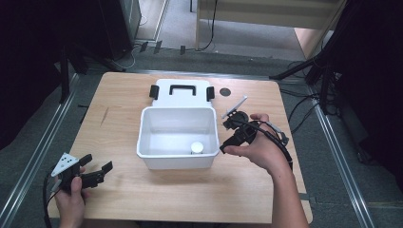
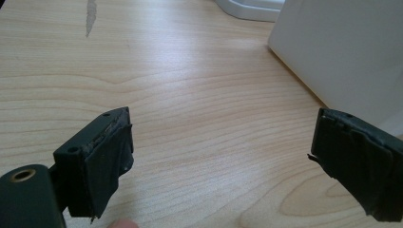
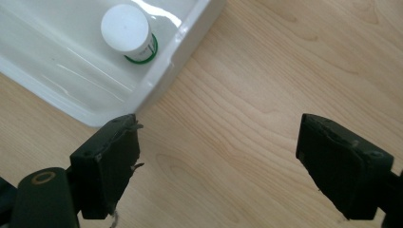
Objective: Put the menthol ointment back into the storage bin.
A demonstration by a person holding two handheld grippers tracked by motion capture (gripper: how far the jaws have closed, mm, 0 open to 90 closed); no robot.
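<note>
High view looking forward and down over whole table (image 1: pixel 119 199). Gripper views riding low, close to wood, each catching white bin (image 1: pixel 177 137), shared with high view.

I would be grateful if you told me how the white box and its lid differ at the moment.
The white box stands open in the middle of the table and holds a small white-capped bottle; the lid lies flat behind it, holding nothing. The lid carries a black handle and black latches; the box looks plain. Both are white.

Green-banded label on white jar (image 3: pixel 127 32), print unreadable
</note>
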